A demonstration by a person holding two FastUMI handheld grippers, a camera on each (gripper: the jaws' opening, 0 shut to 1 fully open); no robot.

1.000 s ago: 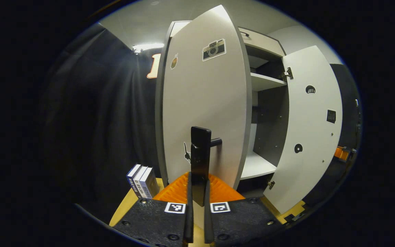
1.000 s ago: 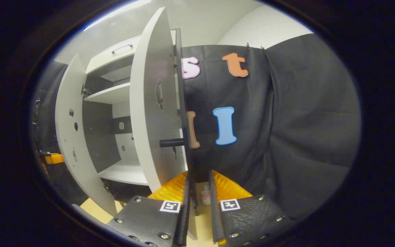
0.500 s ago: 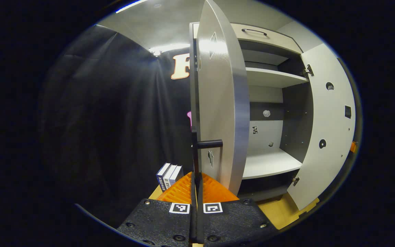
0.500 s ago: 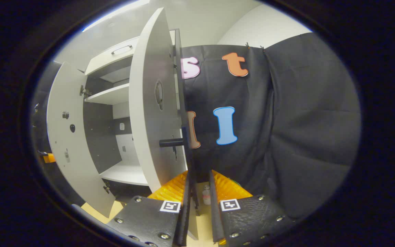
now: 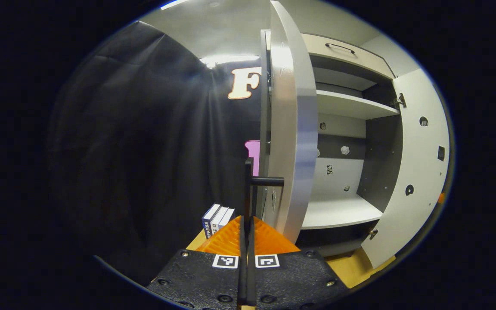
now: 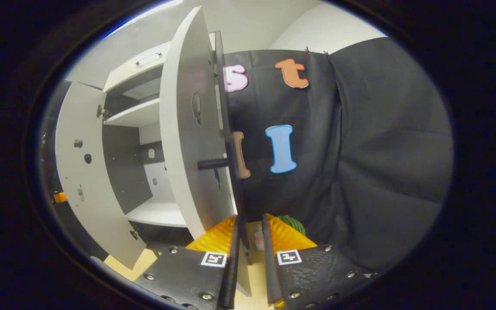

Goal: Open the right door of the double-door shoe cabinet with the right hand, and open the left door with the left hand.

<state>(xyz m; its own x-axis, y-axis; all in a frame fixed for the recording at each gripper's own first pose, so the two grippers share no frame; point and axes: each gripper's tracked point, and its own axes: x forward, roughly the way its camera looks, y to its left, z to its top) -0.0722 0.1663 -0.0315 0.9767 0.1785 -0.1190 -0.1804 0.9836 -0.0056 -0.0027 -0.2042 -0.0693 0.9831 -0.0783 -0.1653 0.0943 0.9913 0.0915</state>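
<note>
Claws: my left claw (image 5: 246,241) pinches the left white door's black bar handle (image 5: 248,189); my right claw (image 6: 249,254) brackets the right white door's edge (image 6: 234,185), grip unclear.

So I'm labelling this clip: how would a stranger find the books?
Start at the open white shoe cabinet and follow its left door down to the floor. The books stand upright just beyond it, three matching spines against the black cloth.
</note>
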